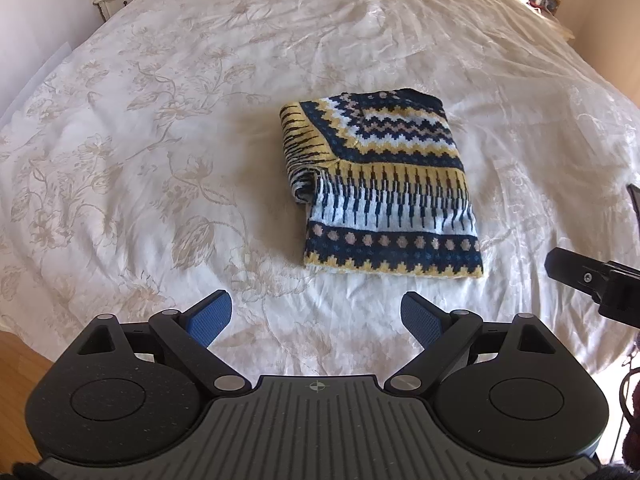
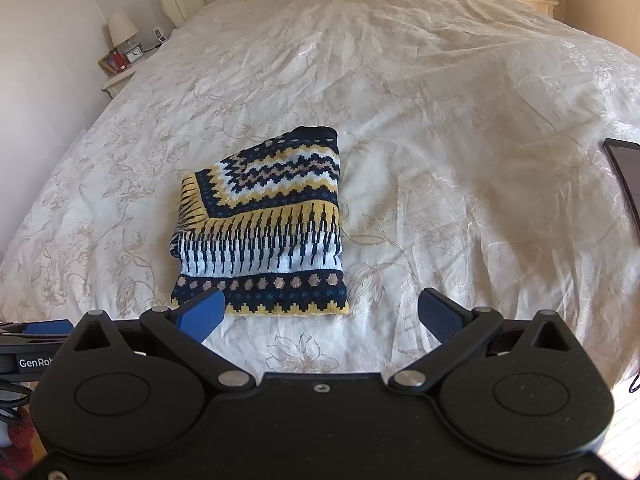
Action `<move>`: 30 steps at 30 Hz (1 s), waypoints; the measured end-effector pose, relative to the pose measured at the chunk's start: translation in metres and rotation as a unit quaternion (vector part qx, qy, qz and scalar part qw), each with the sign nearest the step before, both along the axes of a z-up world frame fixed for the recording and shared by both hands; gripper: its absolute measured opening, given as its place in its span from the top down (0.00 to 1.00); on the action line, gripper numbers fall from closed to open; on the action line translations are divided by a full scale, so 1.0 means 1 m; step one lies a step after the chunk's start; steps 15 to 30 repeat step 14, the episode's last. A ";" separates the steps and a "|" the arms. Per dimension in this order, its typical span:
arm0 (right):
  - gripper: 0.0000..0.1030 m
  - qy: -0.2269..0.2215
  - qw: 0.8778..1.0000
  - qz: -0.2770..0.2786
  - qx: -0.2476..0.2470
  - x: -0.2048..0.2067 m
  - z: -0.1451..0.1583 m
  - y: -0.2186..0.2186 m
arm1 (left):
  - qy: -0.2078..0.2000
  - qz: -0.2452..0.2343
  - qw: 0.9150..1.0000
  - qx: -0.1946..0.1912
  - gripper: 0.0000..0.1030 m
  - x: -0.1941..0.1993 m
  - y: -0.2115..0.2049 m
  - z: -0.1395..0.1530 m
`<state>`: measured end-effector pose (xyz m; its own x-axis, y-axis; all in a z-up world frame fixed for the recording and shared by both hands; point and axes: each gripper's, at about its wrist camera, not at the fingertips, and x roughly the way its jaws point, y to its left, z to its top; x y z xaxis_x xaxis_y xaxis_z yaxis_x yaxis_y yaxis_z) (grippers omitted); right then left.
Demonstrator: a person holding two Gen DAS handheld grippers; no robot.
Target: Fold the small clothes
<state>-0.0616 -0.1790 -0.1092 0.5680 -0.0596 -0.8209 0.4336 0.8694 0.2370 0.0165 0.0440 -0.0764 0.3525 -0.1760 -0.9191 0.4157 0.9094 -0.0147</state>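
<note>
A patterned knit sweater (image 1: 380,184) lies folded into a compact, roughly rectangular bundle on a cream bedspread (image 1: 160,140) printed with pale floral vines. Its knit runs in bands: a navy strip with tan and blue dots along the near edge, edged in yellow zigzag; above that a white and yellow band crossed by dark vertical dashes; and on top, nested navy, white, tan and yellow zigzags. At its left side a folded layer rolls under, showing a rounded tuck. The left gripper (image 1: 316,316) hovers above the bedspread just short of the sweater's near edge, its blue-padded fingers (image 1: 210,318) spread wide with nothing between them. The right gripper (image 2: 320,312) is likewise spread wide and empty, its left pad overlapping the sweater's near left corner in the right wrist view, though contact cannot be judged. A nightstand (image 2: 118,78) with a lamp (image 2: 122,30) and a small clock stands beside the bed, and a dark screen edge (image 2: 626,184) shows at the far right.
</note>
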 end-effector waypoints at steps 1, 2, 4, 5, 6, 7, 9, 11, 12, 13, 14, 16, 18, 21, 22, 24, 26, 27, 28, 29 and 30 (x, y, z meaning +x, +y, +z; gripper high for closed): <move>0.01 0.000 1.000 0.000 0.001 0.001 0.000 -0.001 | 0.001 -0.001 1.000 0.000 0.11 0.001 -0.001 0.000; 0.01 0.001 1.000 0.000 0.001 0.003 0.000 -0.001 | 0.001 -0.001 1.000 0.000 0.11 0.003 -0.002 -0.001; 0.01 0.002 1.000 0.002 0.002 0.005 -0.001 -0.002 | 0.003 0.000 1.000 -0.001 0.11 0.005 -0.003 -0.001; 0.01 0.003 1.000 0.003 0.001 0.006 -0.001 -0.002 | 0.004 0.001 1.000 -0.002 0.11 0.006 -0.004 -0.001; 0.01 0.004 1.000 0.004 0.001 0.008 -0.001 -0.002 | 0.004 0.001 1.000 -0.003 0.11 0.007 -0.004 -0.001; 0.01 0.005 1.000 0.005 0.001 0.009 -0.002 -0.002 | 0.003 0.000 1.000 -0.003 0.11 0.008 -0.005 -0.001; 0.01 0.006 1.000 0.005 0.002 0.011 -0.002 -0.004 | 0.001 -0.002 1.000 -0.002 0.11 0.010 -0.007 -0.001; 0.01 0.007 1.000 0.005 0.002 0.013 -0.002 -0.005 | 0.001 -0.003 1.000 -0.002 0.11 0.012 -0.009 -0.001; 0.01 0.008 1.000 0.006 0.003 0.014 -0.003 -0.006 | 0.001 -0.003 1.000 -0.002 0.11 0.013 -0.009 -0.001; 0.01 0.009 1.000 0.007 0.003 0.015 -0.003 -0.007 | 0.001 -0.004 1.000 -0.003 0.11 0.014 -0.010 -0.001; 0.01 0.010 1.000 0.008 0.003 0.016 -0.004 -0.007 | 0.002 -0.003 1.000 -0.003 0.11 0.015 -0.011 -0.002; 0.01 0.010 1.000 0.008 0.003 0.016 -0.004 -0.007 | 0.002 -0.003 1.000 -0.003 0.11 0.015 -0.011 -0.002; 0.01 0.010 1.000 0.008 0.003 0.016 -0.004 -0.007 | 0.002 -0.003 1.000 -0.003 0.11 0.015 -0.011 -0.002; 0.01 0.010 1.000 0.008 0.003 0.016 -0.004 -0.007 | 0.002 -0.003 1.000 -0.003 0.11 0.015 -0.011 -0.002; 0.01 0.010 1.000 0.008 0.003 0.016 -0.004 -0.007 | 0.002 -0.003 1.000 -0.003 0.11 0.015 -0.011 -0.002; 0.01 0.010 1.000 0.008 0.003 0.016 -0.004 -0.007 | 0.002 -0.003 1.000 -0.003 0.11 0.015 -0.011 -0.002; 0.01 0.010 1.000 0.008 0.003 0.016 -0.004 -0.007 | 0.002 -0.003 1.000 -0.003 0.11 0.015 -0.011 -0.002; 0.01 0.010 1.000 0.008 0.003 0.016 -0.004 -0.007 | 0.002 -0.003 1.000 -0.003 0.11 0.015 -0.011 -0.002; 0.01 0.010 1.000 0.008 0.003 0.016 -0.004 -0.007 | 0.002 -0.003 1.000 -0.003 0.11 0.015 -0.011 -0.002; 0.01 0.010 1.000 0.008 0.003 0.016 -0.004 -0.007 | 0.002 -0.003 1.000 -0.003 0.11 0.015 -0.011 -0.002; 0.01 0.010 1.000 0.008 0.003 0.016 -0.004 -0.007 | 0.002 -0.003 1.000 -0.003 0.11 0.015 -0.011 -0.002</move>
